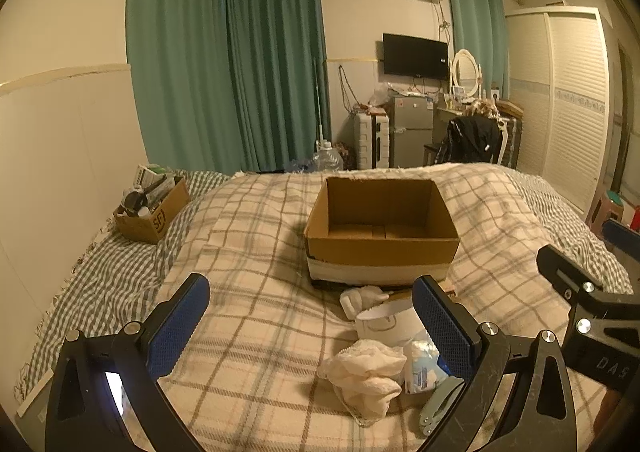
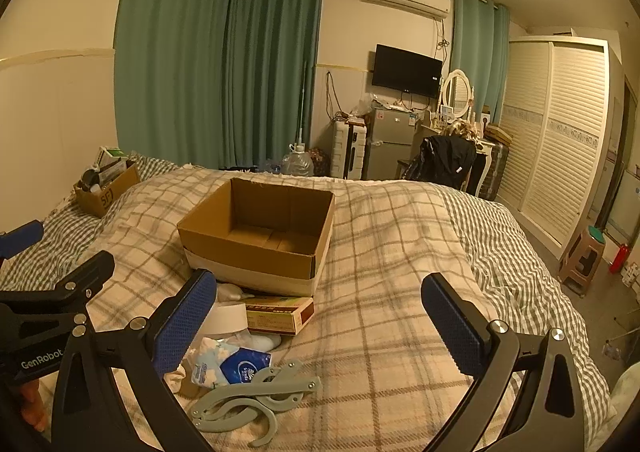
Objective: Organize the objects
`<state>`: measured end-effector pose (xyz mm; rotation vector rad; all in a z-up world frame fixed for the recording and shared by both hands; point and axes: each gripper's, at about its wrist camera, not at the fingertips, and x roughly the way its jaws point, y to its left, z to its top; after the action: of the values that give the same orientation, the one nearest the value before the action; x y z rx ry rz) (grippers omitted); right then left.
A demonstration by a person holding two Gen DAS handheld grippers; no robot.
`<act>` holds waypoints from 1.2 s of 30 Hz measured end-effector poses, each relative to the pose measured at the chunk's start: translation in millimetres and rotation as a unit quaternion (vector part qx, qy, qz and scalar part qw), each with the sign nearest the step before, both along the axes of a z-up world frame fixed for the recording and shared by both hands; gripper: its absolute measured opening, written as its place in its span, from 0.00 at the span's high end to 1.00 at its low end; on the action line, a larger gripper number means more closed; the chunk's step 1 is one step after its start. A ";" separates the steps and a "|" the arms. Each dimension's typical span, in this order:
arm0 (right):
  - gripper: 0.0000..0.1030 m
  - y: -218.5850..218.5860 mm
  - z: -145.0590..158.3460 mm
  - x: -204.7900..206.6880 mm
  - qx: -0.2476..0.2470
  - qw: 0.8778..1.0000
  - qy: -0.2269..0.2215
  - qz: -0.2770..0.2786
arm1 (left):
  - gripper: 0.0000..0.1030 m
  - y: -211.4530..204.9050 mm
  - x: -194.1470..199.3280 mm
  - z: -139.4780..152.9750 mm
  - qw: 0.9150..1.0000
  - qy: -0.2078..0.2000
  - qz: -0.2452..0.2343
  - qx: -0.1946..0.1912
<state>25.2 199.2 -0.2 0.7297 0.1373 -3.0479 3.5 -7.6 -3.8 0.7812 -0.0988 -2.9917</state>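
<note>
Checked bedding covers the bed [image 1: 248,236], and an open cardboard box [image 1: 380,228] sits on it at 12 o'clock from both grippers; a second, smaller box [image 1: 154,212], full of items, lies at 10 o'clock. The left gripper [image 1: 312,328] and the right gripper [image 2: 320,320] both hover with jaws wide apart, holding nothing; between them and the box lie a crumpled cloth [image 1: 368,372], a tissue pack [image 2: 236,366], a grey folding hanger [image 2: 252,400], a white cup [image 1: 388,322] and a flat carton [image 2: 280,316], close together.
</note>
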 end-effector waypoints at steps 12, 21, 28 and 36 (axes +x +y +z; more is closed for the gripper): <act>0.00 17.3 -40.9 -15.9 -0.008 0.998 -0.062 -0.013 | 0.00 11.5 -24.0 -75.5 0.992 -0.121 -0.025 -0.030; 0.00 14.0 -55.9 -21.0 -0.001 0.996 -0.087 -0.006 | 0.79 18.3 -41.4 -111.3 0.978 -0.186 -0.093 0.029; 0.00 -2.9 -70.1 -15.8 0.022 0.990 -0.139 0.004 | 0.84 13.0 -13.2 -77.0 0.988 -0.117 -0.099 0.012; 0.01 -48.7 -105.6 -16.9 0.060 0.973 -0.217 0.046 | 0.85 -14.7 -3.7 -75.0 0.991 -0.123 -0.057 -0.013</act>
<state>8.2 150.5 -105.7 1.3318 0.3403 -2.7304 -0.2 -22.2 -78.8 1.1778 -0.1970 -2.9757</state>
